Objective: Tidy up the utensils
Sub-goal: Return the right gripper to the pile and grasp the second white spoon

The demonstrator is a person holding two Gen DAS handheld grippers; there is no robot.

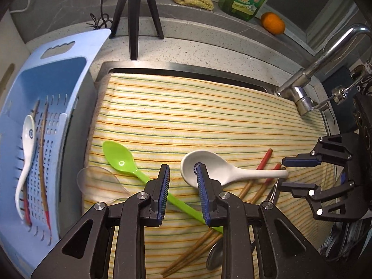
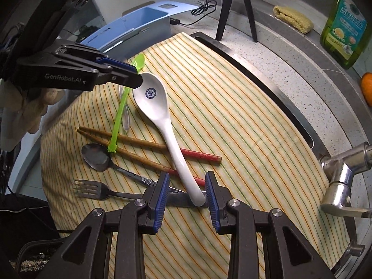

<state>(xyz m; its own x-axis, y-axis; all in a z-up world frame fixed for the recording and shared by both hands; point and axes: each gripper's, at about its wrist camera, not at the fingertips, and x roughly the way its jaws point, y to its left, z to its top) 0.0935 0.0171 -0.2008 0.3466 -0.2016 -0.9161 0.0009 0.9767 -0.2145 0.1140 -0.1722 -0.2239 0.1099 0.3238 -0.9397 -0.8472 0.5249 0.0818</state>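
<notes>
1. Utensils are split between two places: a white spoon and some red-tipped chopsticks already lie in the blue basket, which stands just beside the striped cloth at its left edge.
2. On that cloth the rest wait: a white ceramic spoon, a green plastic spoon, a clear plastic spoon, a pair of chopsticks, a metal spoon and a fork, all crowded toward the cloth's near side.
3. Left gripper hangs over the cloth with its jaws partly open; the green spoon's handle runs beneath the gap and the ceramic spoon's bowl sits by one pad, yet nothing is clamped.
4. Right gripper also stands partly open, its pads either side of the ceramic spoon's handle tip (one pad looks very near it, though whether it touches cannot be told).
5. Judging by the layout, the job is at an early stage: two kinds of item are stowed, six remain on the cloth.
6. The ceramic spoon seems the piece in hand, since both tools sit at its ends.
</notes>
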